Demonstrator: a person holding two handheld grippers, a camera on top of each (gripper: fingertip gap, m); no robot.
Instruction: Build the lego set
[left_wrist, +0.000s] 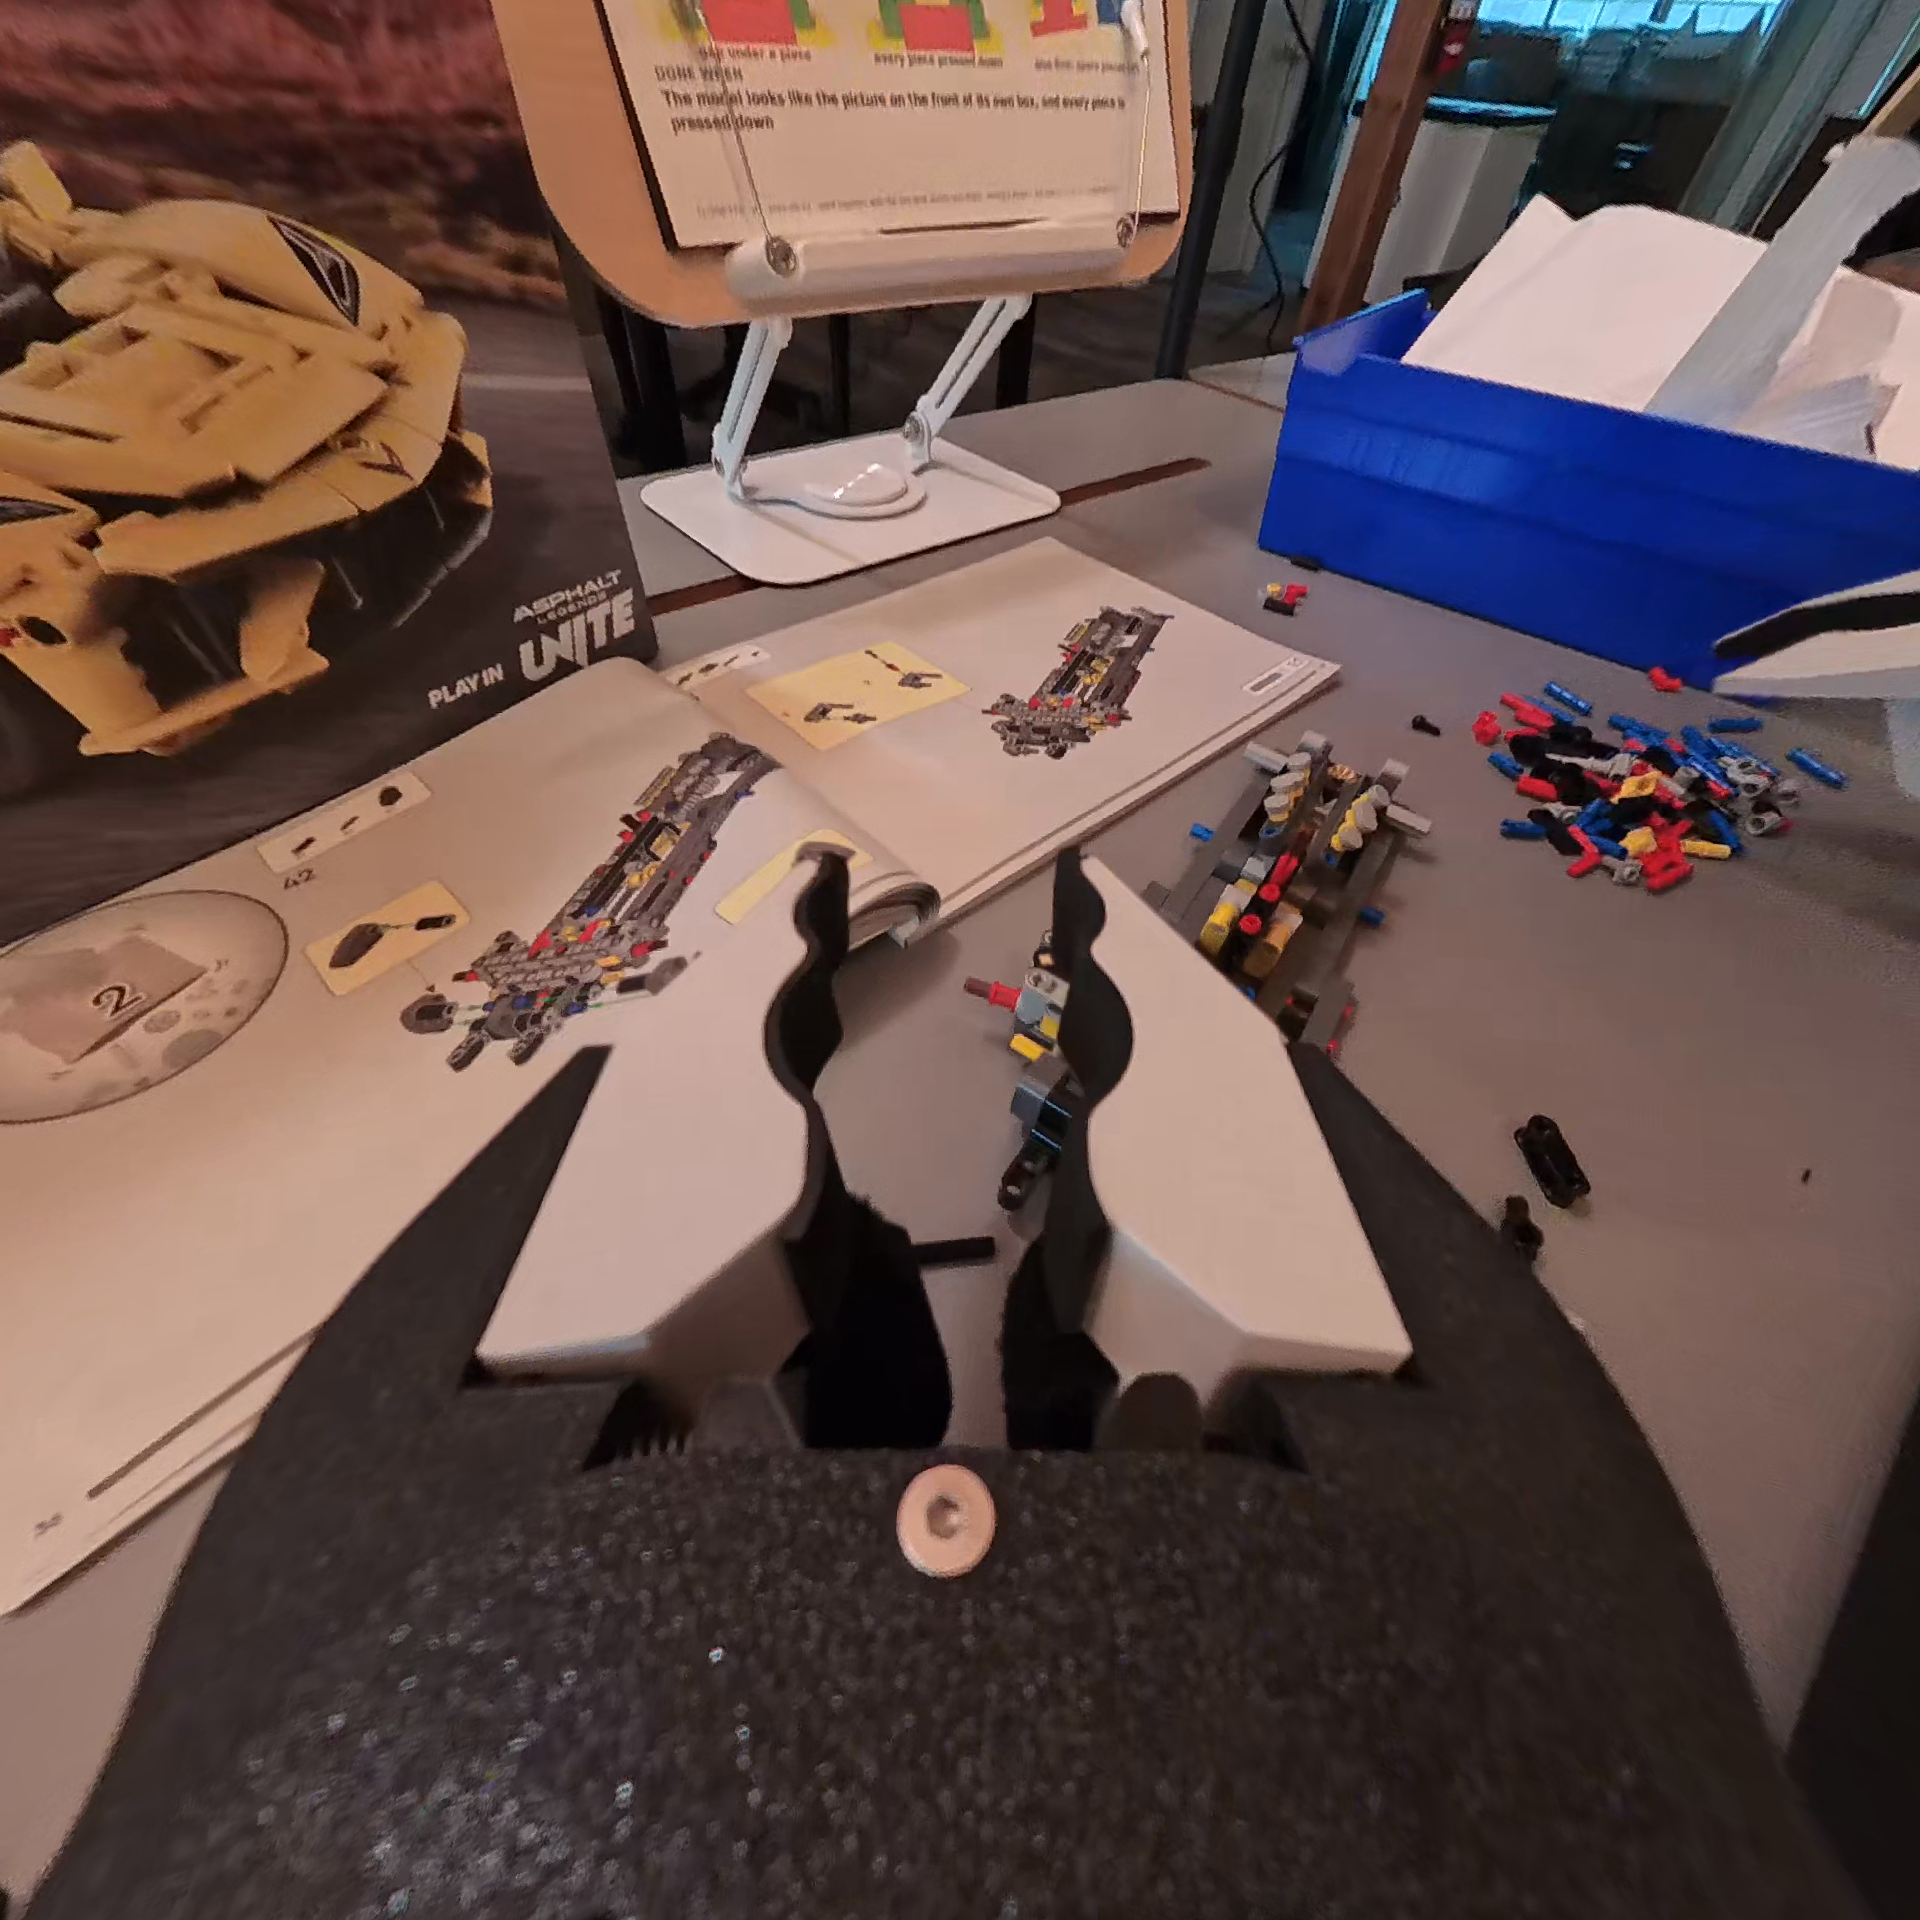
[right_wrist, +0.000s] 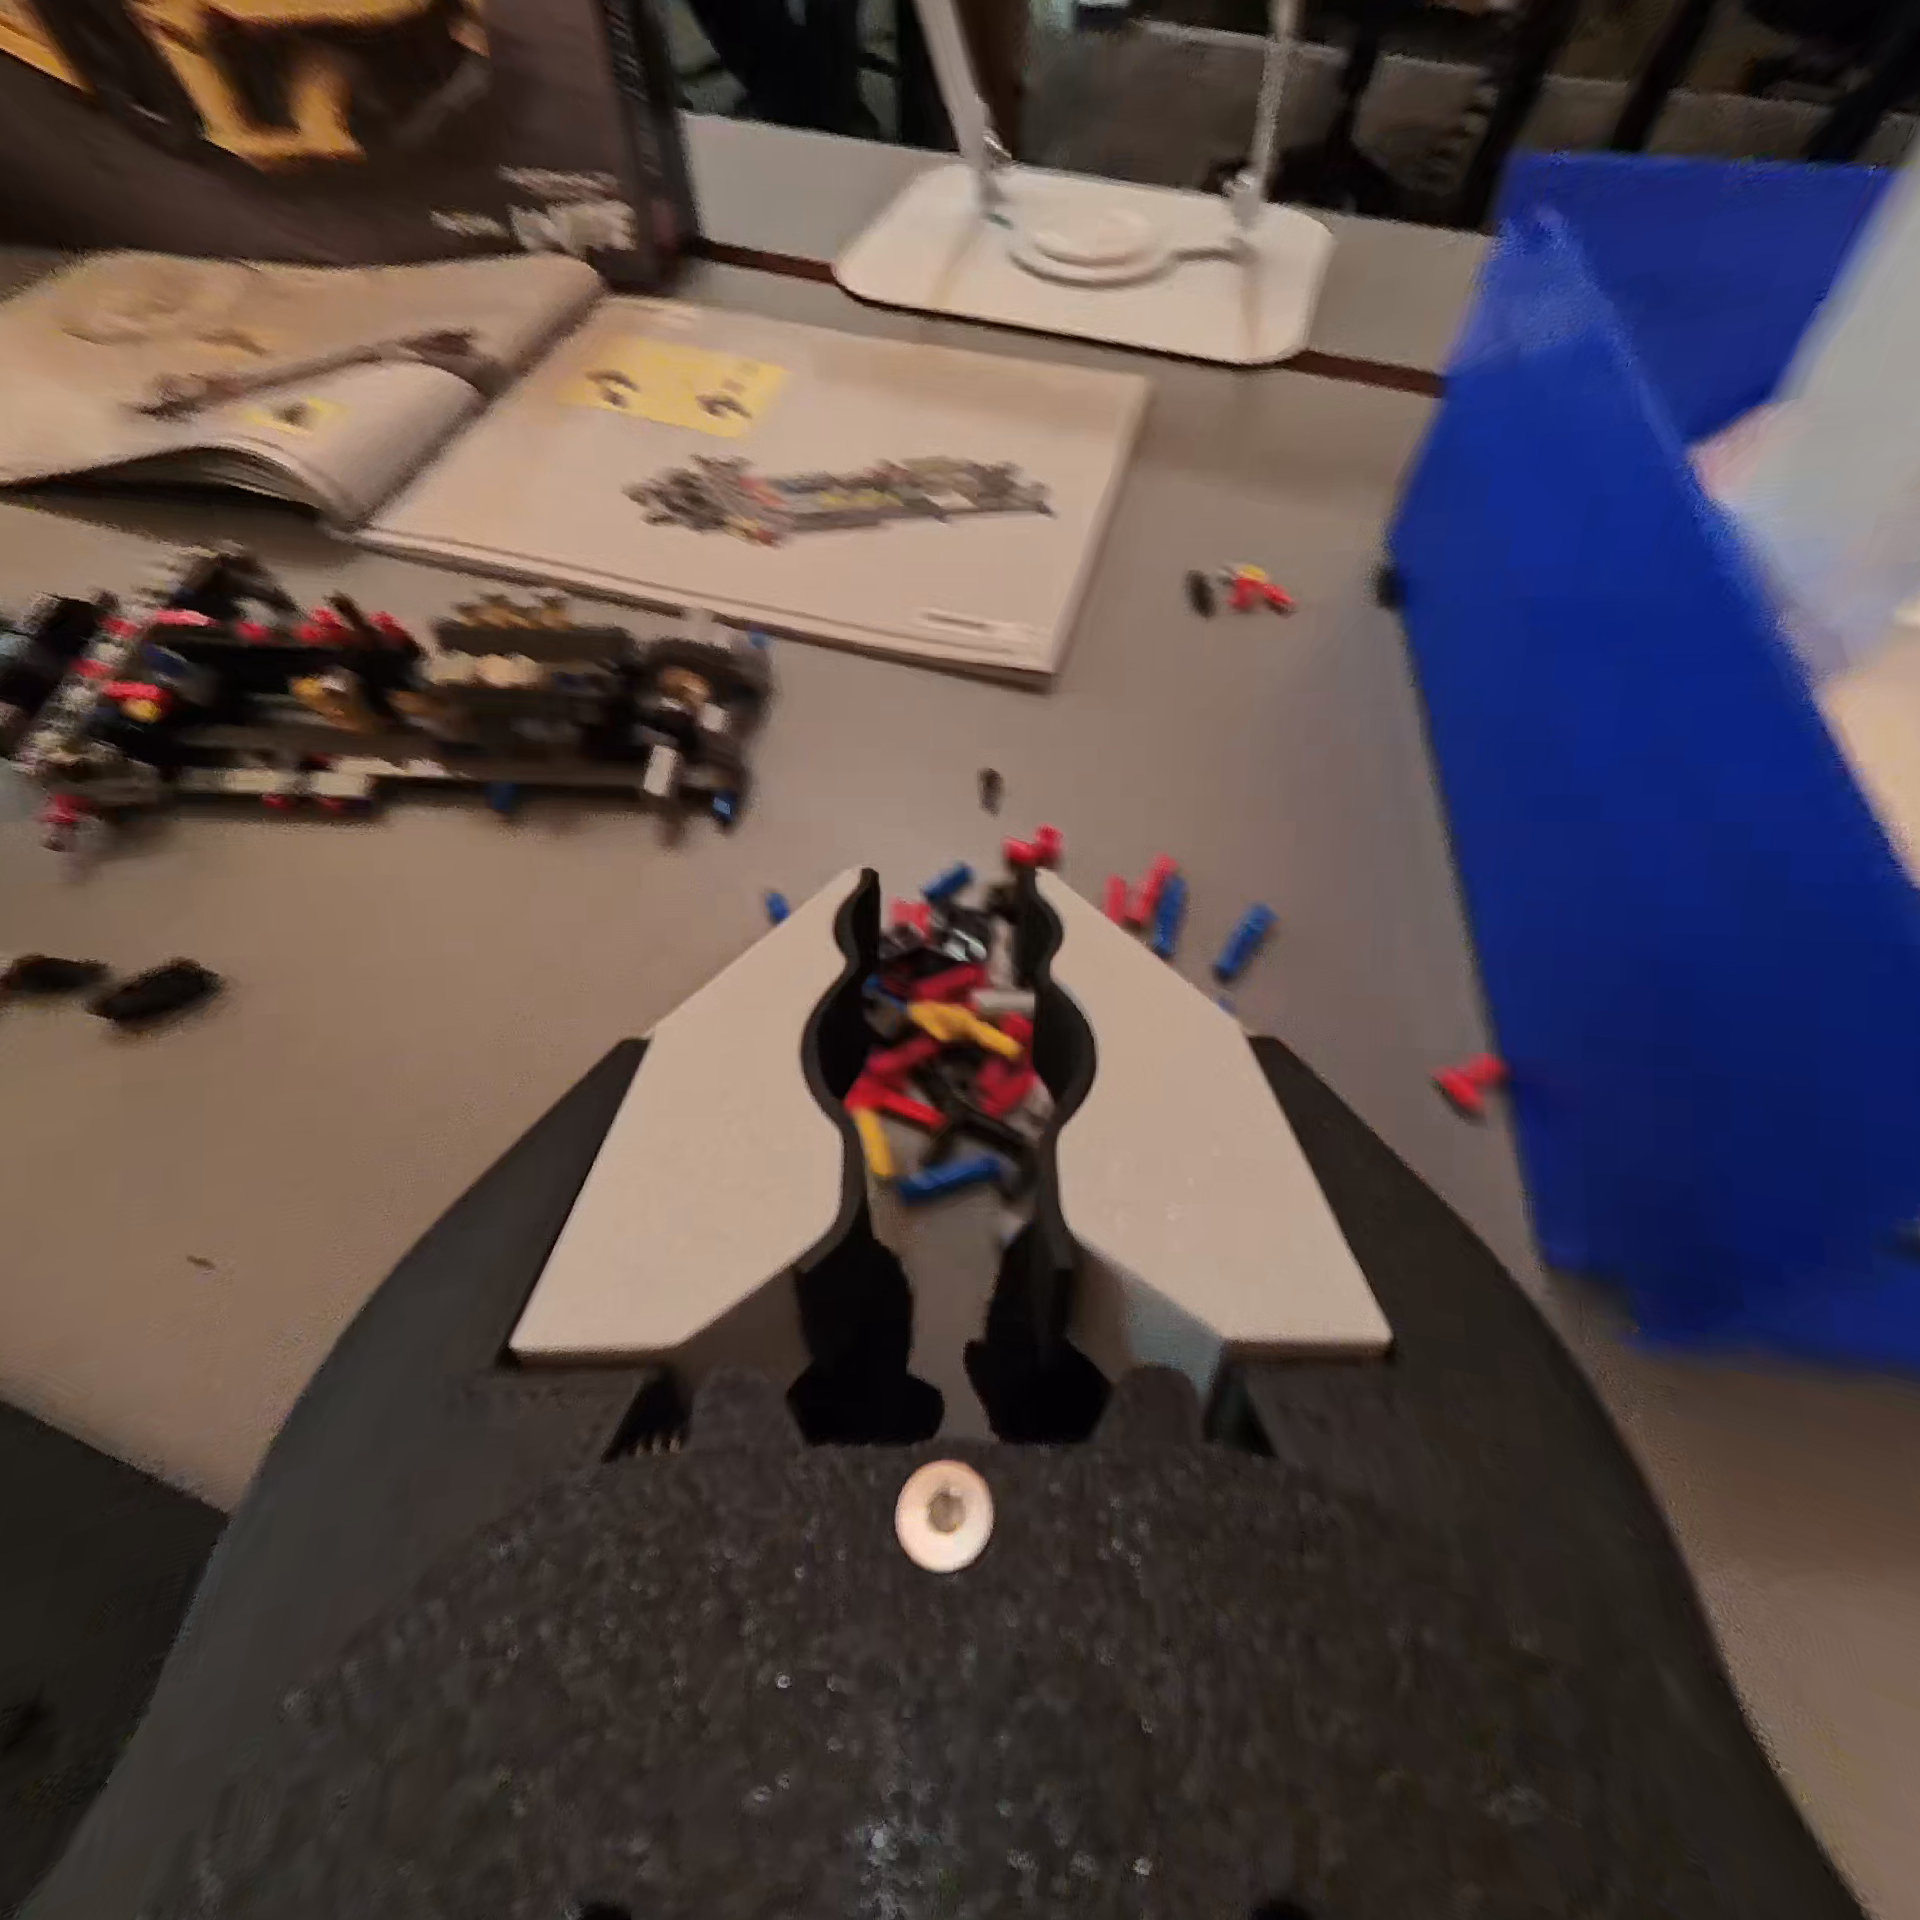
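Note:
My left gripper is open and empty, low over the grey table at the edge of the open instruction booklet. A small grey, yellow and black sub-assembly with a red pin lies just beside its right finger. The long dark part-built chassis lies beyond it, and shows in the right wrist view. My right gripper is open and hovers over the pile of red, blue, yellow and black pins, seen between its fingers. The pile and the right gripper's tip also show in the left wrist view.
The set's box stands at the back left. A white stand with a sheet sits behind the booklet. A blue bin with white paper stands at the right. Loose black pieces lie on the table. Across from one pair of fingers to the other is roughly 30 centimetres.

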